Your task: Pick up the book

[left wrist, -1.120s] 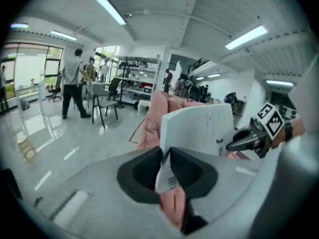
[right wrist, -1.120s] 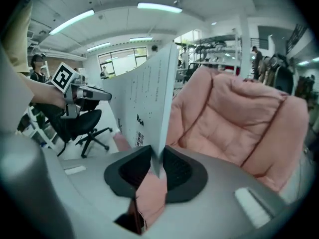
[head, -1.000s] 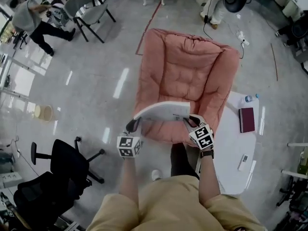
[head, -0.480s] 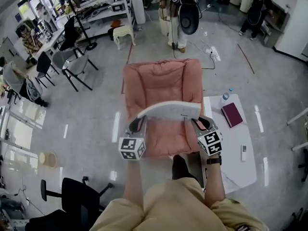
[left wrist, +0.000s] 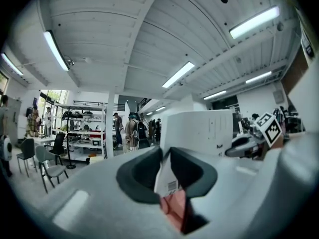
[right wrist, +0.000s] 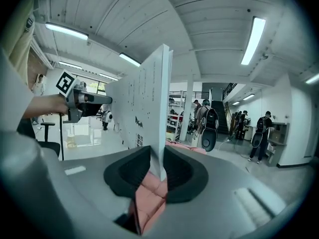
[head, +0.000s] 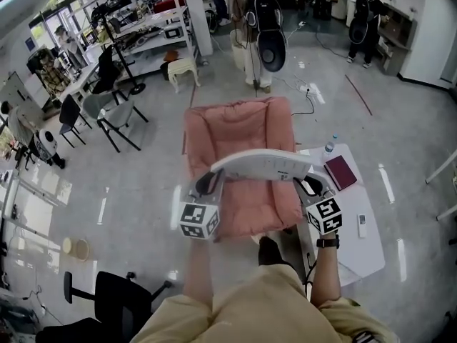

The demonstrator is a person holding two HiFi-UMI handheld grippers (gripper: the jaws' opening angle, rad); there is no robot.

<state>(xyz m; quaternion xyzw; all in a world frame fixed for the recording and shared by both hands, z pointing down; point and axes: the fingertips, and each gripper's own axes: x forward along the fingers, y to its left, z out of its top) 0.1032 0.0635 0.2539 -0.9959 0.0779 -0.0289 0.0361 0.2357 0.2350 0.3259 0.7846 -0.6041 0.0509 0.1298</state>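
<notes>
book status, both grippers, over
Left gripper shut on the white book at its left end, right gripper shut on its right end. Book held in the air above the pink armchair. Nothing in the way.

Pink armchair on glossy grey floor, white table beside it

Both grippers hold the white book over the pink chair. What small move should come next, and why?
Probably just hold it level and steady. The left gripper and right gripper each pinch one end of the book, and it hangs clear of the chair, so it already looks picked up.
</notes>
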